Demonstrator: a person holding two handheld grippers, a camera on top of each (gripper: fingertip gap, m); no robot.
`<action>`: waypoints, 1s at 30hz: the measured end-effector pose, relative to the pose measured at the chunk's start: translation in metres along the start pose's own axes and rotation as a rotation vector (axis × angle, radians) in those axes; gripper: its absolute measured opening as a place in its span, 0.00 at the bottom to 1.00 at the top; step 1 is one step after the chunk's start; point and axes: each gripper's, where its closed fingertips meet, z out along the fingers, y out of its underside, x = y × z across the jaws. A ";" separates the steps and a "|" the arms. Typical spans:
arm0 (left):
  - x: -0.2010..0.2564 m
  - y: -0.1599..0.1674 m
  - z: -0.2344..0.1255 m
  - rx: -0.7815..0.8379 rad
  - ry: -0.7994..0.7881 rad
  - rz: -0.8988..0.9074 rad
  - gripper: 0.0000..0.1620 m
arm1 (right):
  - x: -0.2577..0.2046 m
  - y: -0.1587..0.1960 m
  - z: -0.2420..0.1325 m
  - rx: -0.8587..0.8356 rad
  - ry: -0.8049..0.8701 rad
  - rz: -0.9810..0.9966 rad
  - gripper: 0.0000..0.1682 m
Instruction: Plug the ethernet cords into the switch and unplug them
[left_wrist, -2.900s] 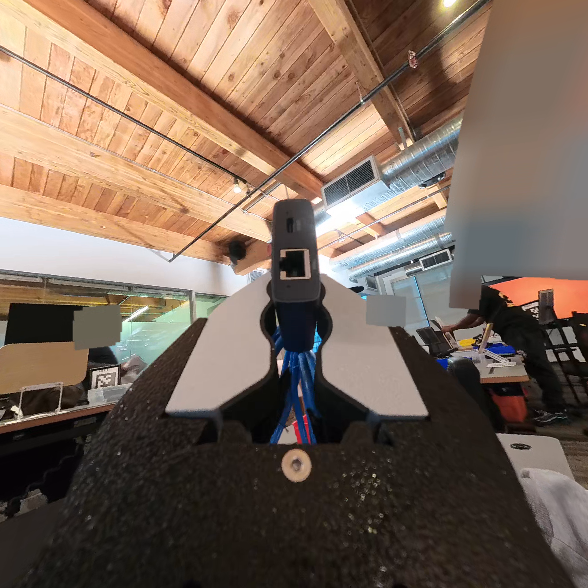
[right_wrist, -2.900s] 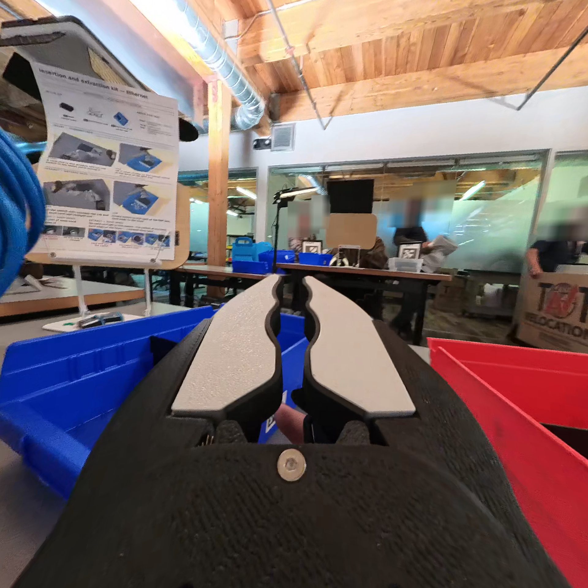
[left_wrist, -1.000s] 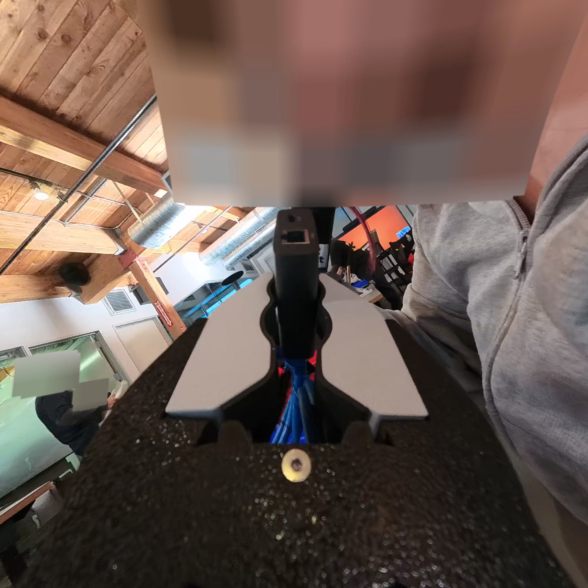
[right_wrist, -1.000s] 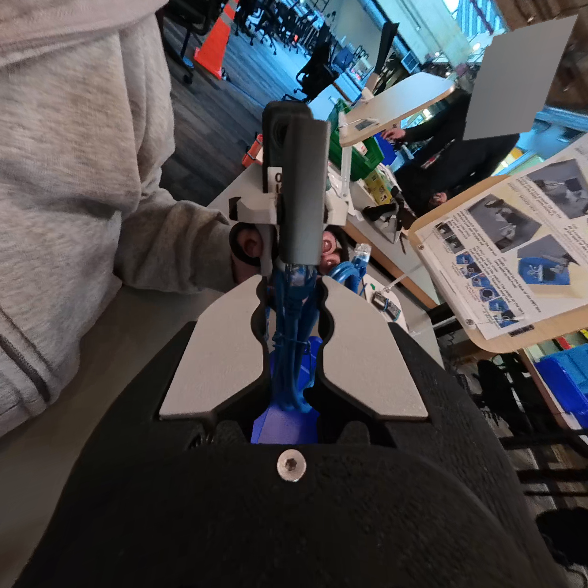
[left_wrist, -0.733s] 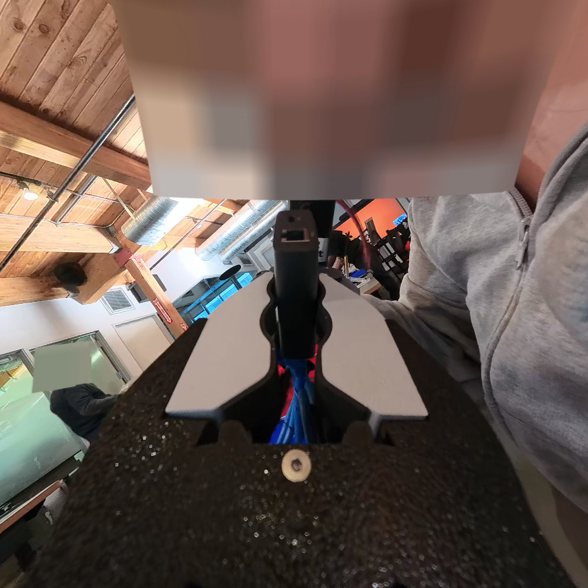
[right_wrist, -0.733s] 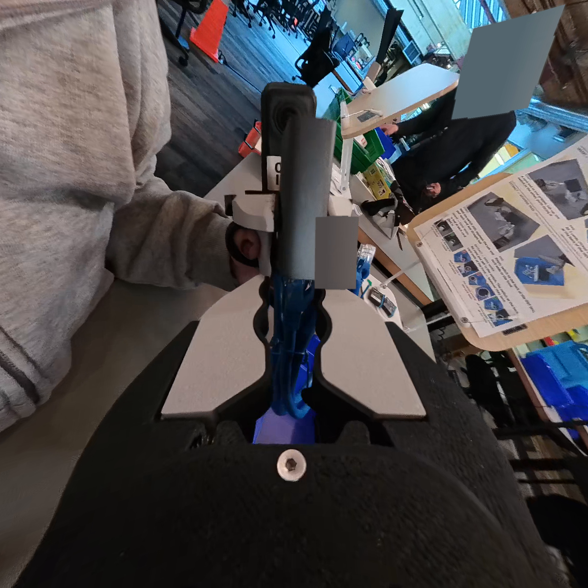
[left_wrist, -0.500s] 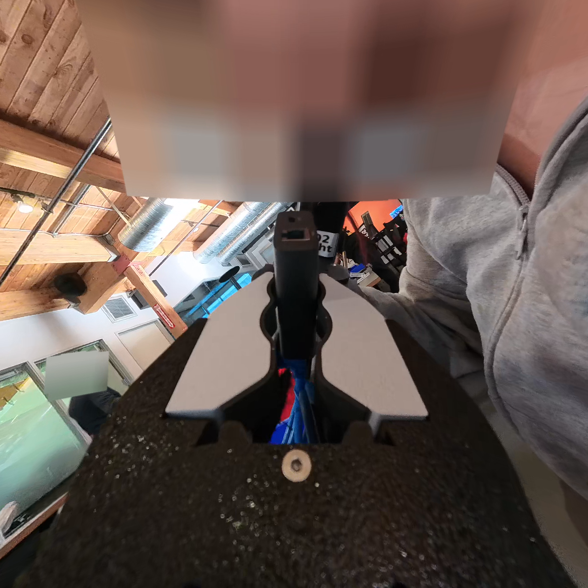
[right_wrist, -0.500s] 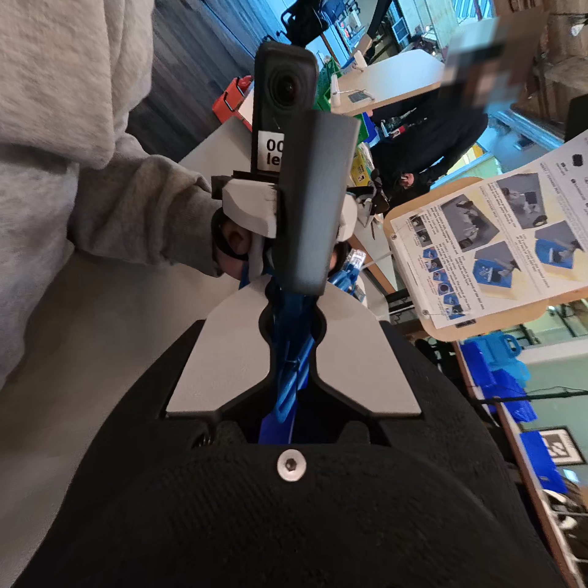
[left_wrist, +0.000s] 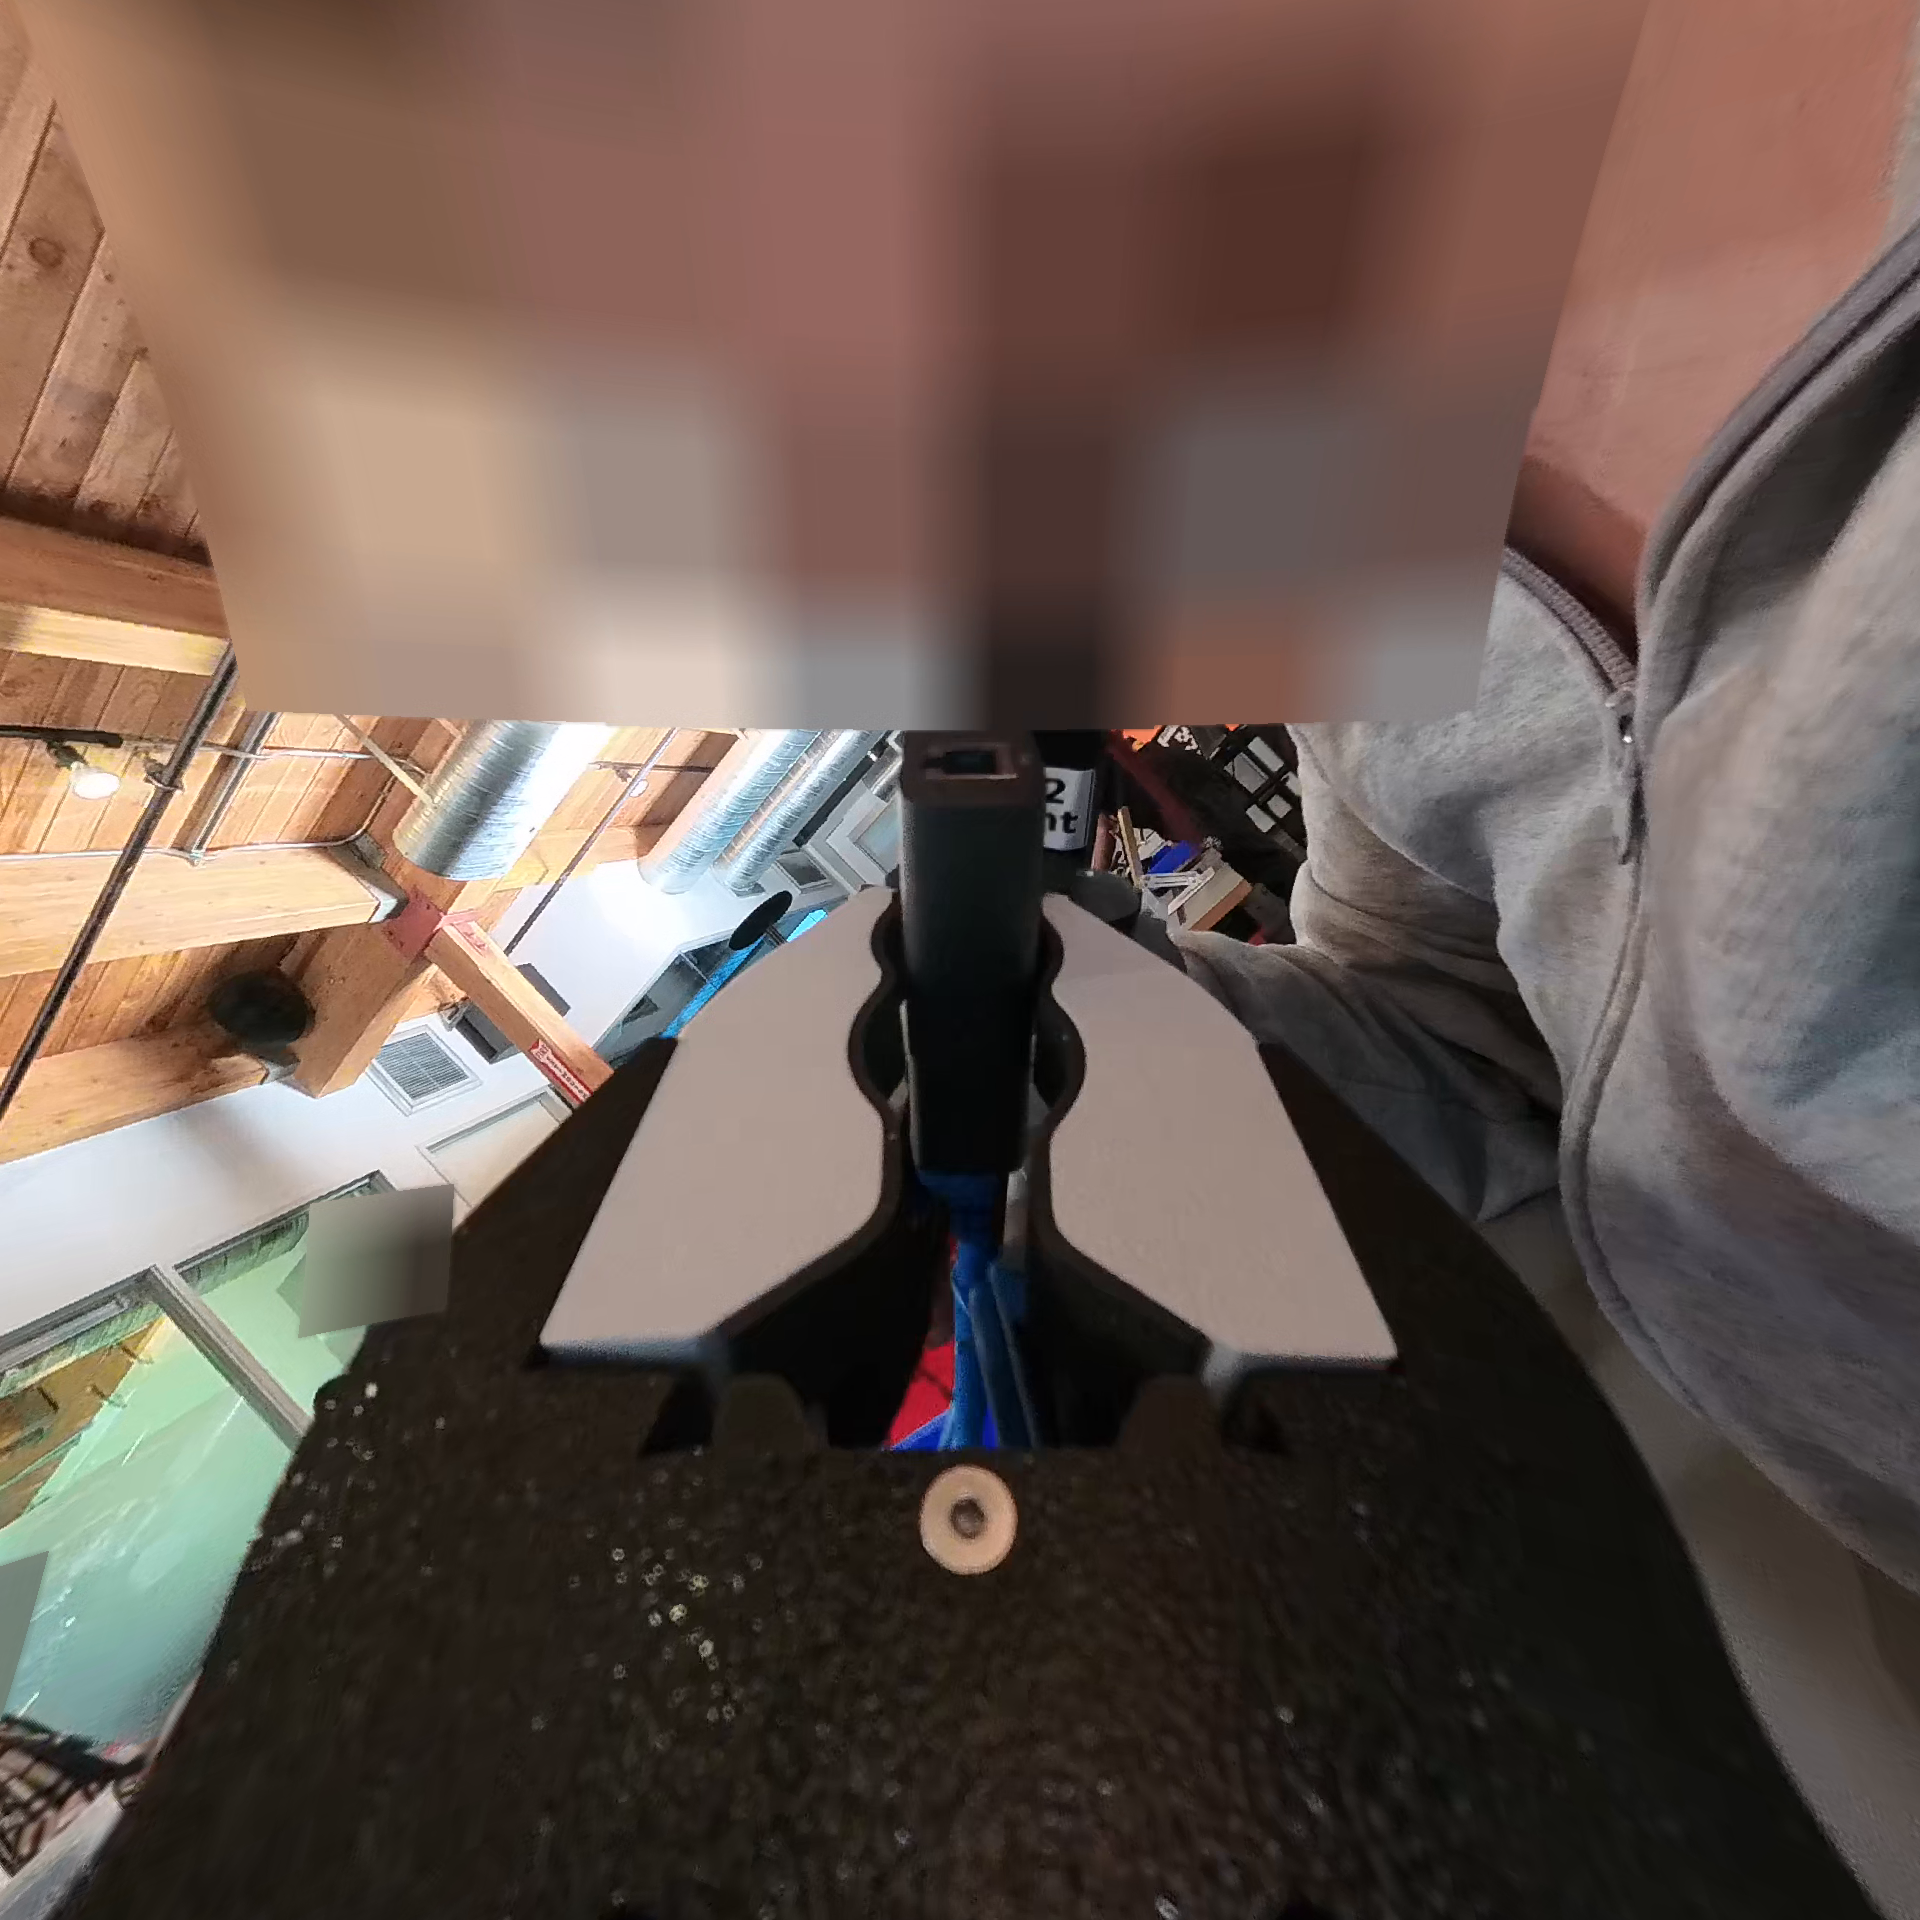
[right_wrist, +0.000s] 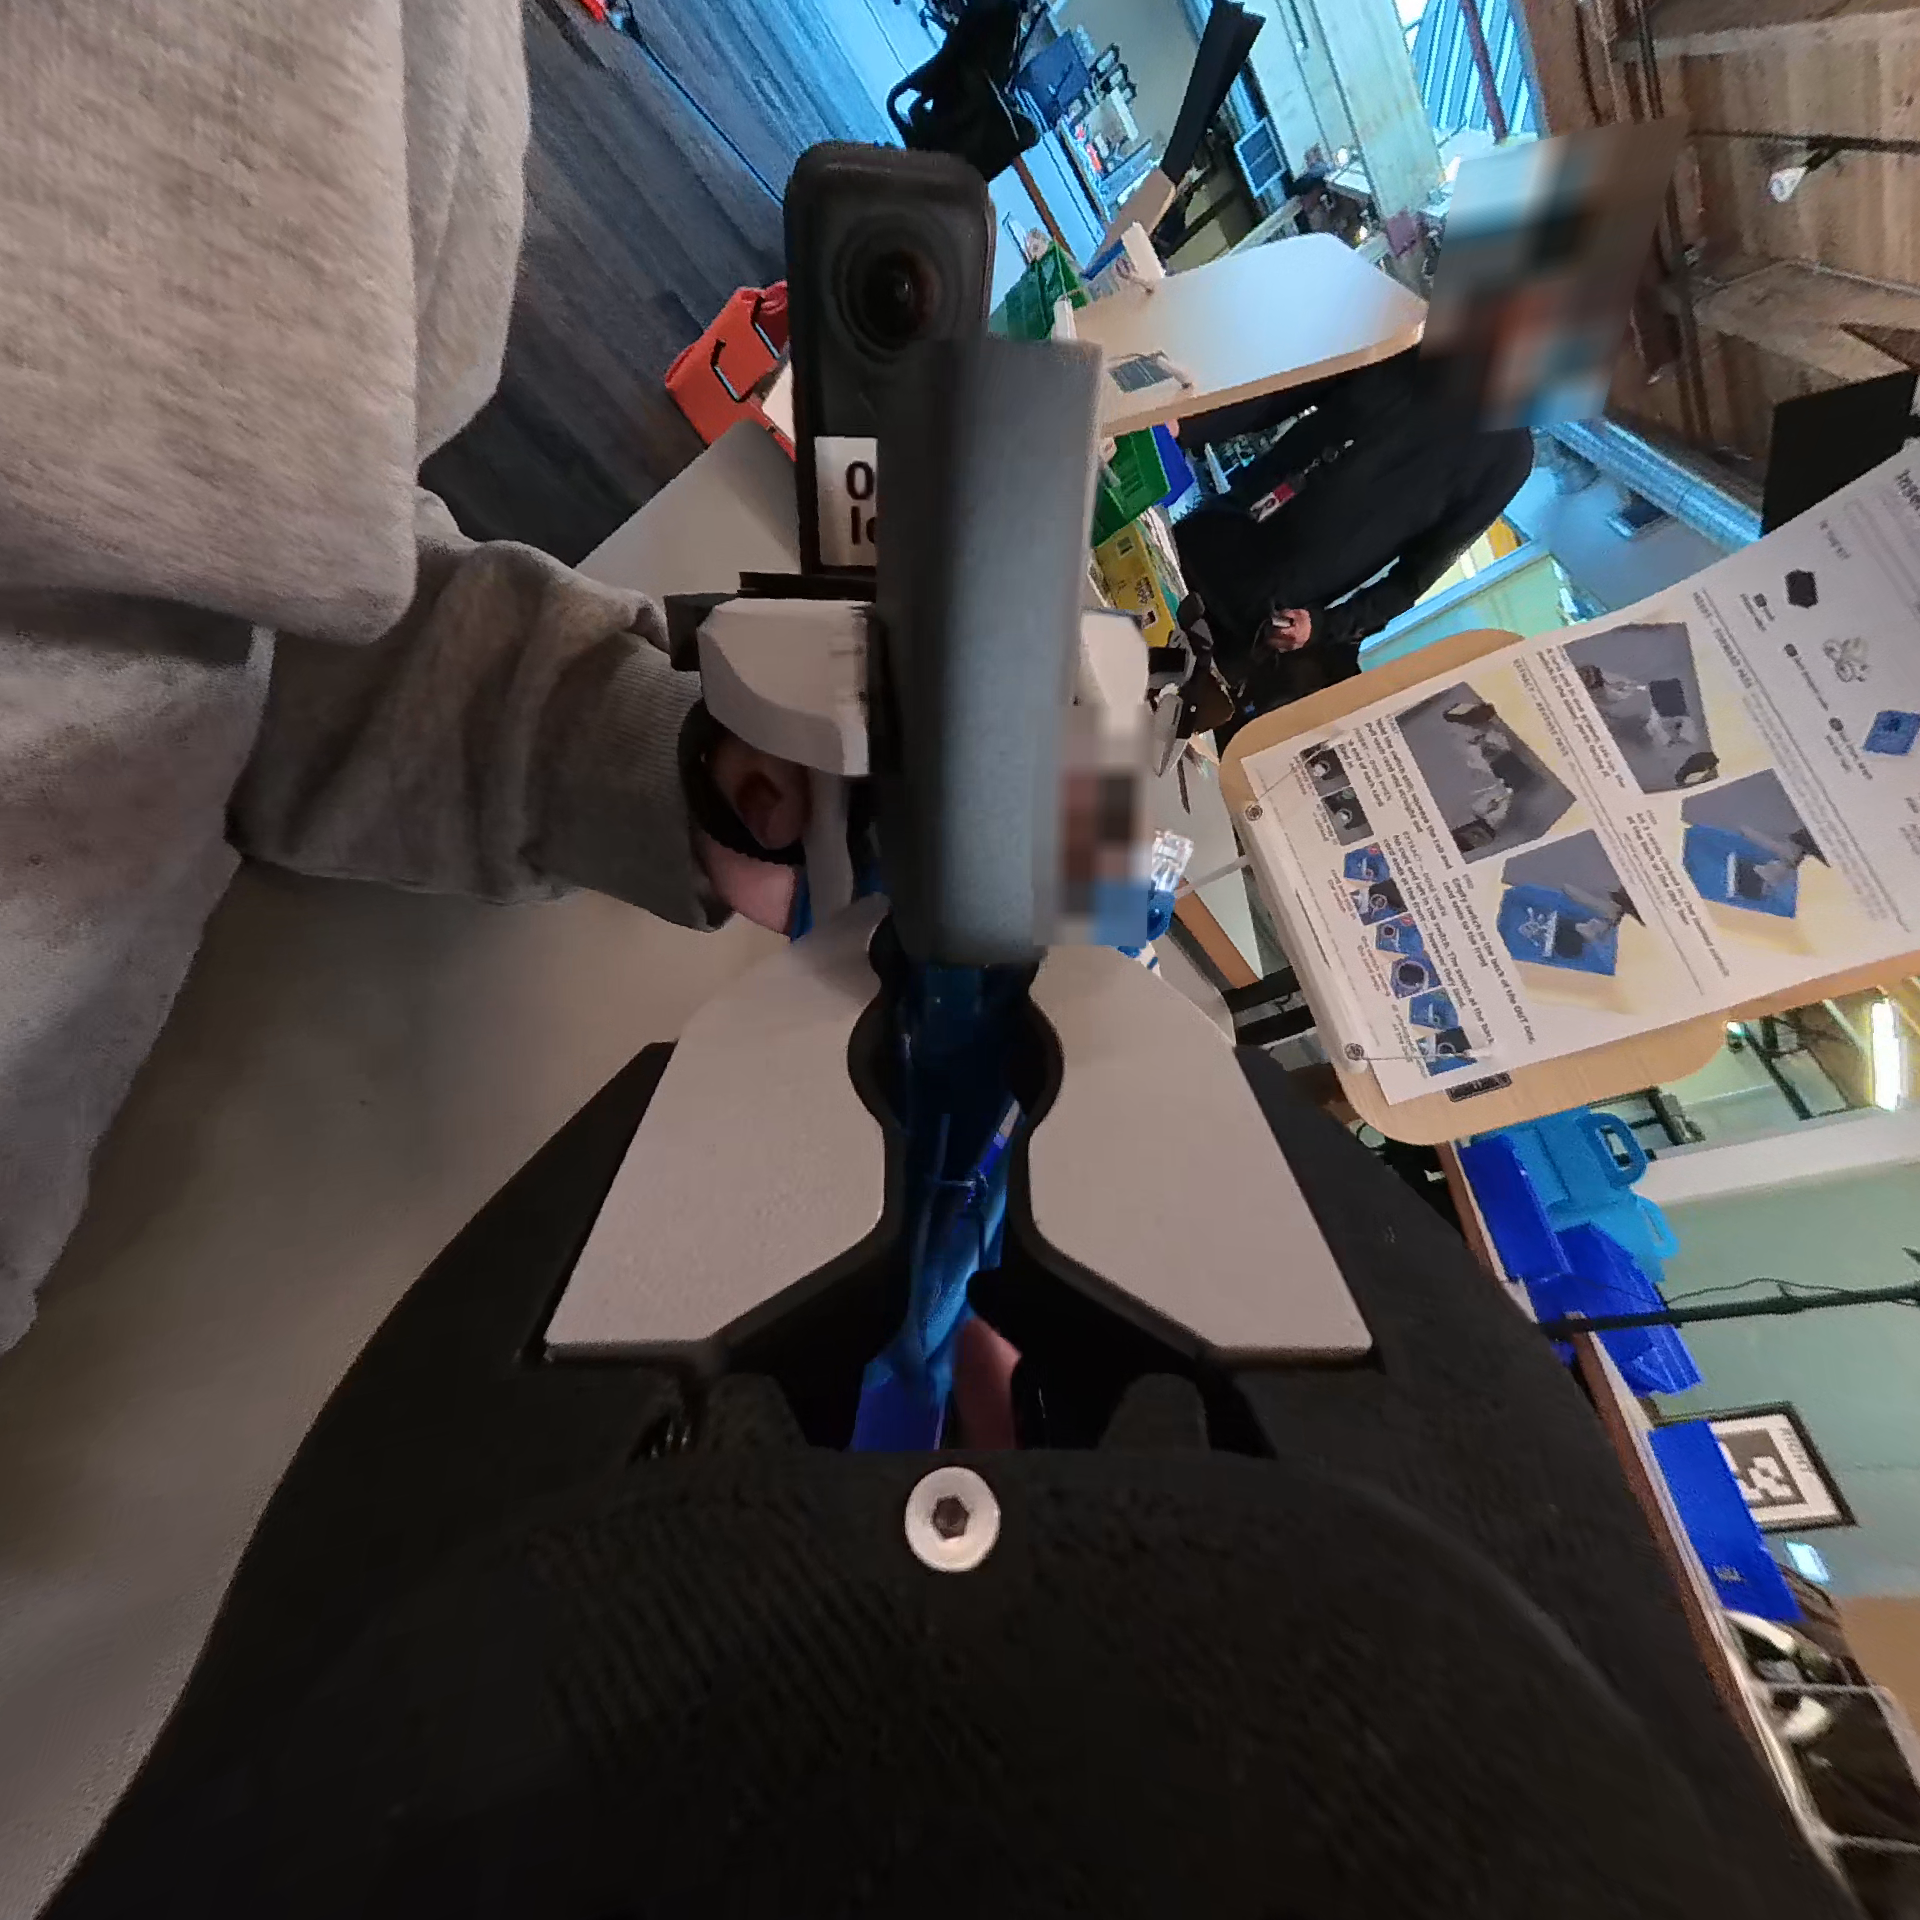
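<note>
In the left wrist view my left gripper is shut on a black box-shaped device with a port at its far end. It holds the device raised toward the ceiling. A bundle of blue cables hangs from the device's near end, between the fingers. In the right wrist view my right gripper is shut on the same blue cable bundle, just below the device. Beyond it are the left gripper's camera and the hand holding it. A clear plug sticks out to the right.
A grey hooded sleeve and torso are close by. Below is a pale table. To the right are an instruction sheet on a wooden board and blue bins. A person in black stands behind.
Both grippers keep their hold. The device and the left gripper have come closer and larger in the right view. Both views have swung, and the blurred patch fills more of the left view.
</note>
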 end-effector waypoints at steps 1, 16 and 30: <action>0.001 0.000 0.000 -0.001 0.004 0.002 0.12 | 0.000 -0.001 0.000 0.006 -0.002 -0.002 0.09; 0.001 -0.001 0.001 0.001 0.000 0.011 0.12 | 0.000 -0.002 0.002 0.033 0.040 -0.078 0.11; 0.001 0.001 0.003 -0.010 -0.006 0.012 0.12 | -0.001 0.002 0.005 -0.001 0.019 -0.045 0.10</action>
